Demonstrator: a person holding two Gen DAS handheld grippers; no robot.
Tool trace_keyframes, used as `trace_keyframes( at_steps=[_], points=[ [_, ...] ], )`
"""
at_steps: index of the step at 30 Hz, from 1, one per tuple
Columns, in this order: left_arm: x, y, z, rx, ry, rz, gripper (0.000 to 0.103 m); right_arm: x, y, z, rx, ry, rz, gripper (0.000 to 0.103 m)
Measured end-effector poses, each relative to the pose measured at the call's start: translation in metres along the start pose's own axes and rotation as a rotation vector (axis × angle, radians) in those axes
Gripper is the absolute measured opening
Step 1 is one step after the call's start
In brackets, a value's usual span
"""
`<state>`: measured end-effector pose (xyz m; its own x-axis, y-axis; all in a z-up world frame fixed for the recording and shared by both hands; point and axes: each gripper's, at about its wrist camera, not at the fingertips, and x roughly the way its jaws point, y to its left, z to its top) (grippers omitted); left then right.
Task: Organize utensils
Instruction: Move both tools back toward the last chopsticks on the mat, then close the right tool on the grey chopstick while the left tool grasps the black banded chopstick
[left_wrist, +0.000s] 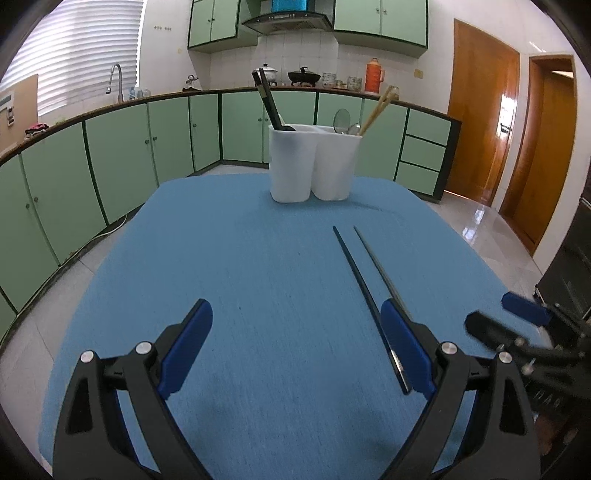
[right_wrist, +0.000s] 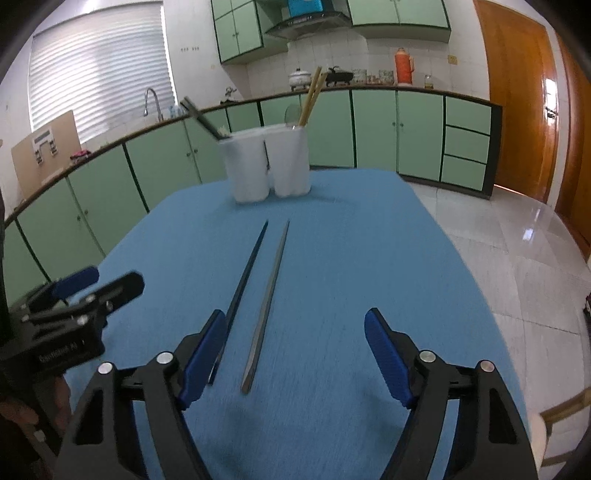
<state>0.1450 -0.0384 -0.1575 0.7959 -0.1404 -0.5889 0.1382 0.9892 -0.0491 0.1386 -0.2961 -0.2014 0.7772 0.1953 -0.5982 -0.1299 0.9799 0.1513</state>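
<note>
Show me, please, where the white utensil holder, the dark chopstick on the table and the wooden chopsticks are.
white utensil holder (left_wrist: 291, 166): left wrist view, front wall of its left compartment.
dark chopstick (right_wrist: 246, 275): right wrist view, middle of its shaft on the blue cloth.
wooden chopsticks (left_wrist: 377, 110): left wrist view, shafts above the holder's right compartment.

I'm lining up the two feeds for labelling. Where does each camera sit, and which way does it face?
Left wrist: rides on the left tool, looking forward over the blue mat at the white holder; its own open fingers frame the bottom, and the right tool shows at the right edge.
Right wrist: rides on the right tool, facing the same way; its open fingers straddle the near ends of the dark chopsticks, with the left tool at the left.
Shared: mat, holder, chopsticks.
</note>
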Motion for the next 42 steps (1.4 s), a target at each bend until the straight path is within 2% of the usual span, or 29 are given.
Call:
trace_keyframes(
  at_steps=[5, 14, 23, 34, 39, 40, 42],
  points=[
    [-0.002, -0.002, -0.005, 0.002, 0.008, 0.0, 0.09, 0.003, 0.007, -0.017, 0.008, 0.04, 0.007, 0.057],
    [0.002, 0.001, -0.011, -0.014, 0.033, 0.008, 0.09, 0.006, 0.018, -0.034, -0.002, 0.081, 0.006, 0.04],
    [0.003, 0.004, -0.015, -0.027, 0.043, 0.013, 0.09, 0.012, 0.029, -0.04, -0.039, 0.116, 0.028, 0.026],
    [0.005, 0.006, -0.018, -0.041, 0.052, 0.01, 0.09, 0.013, 0.038, -0.047, -0.064, 0.096, -0.005, 0.02],
    [0.006, 0.006, -0.017, -0.042, 0.051, 0.01, 0.09, 0.017, 0.038, -0.045, -0.066, 0.093, -0.016, 0.011],
    [0.006, 0.005, -0.017, -0.042, 0.051, 0.01, 0.09, 0.017, 0.038, -0.045, -0.07, 0.094, -0.018, 0.007],
    [0.006, 0.004, -0.018, -0.036, 0.054, 0.011, 0.09, 0.017, 0.038, -0.044, -0.069, 0.096, -0.022, 0.006]
  ],
)
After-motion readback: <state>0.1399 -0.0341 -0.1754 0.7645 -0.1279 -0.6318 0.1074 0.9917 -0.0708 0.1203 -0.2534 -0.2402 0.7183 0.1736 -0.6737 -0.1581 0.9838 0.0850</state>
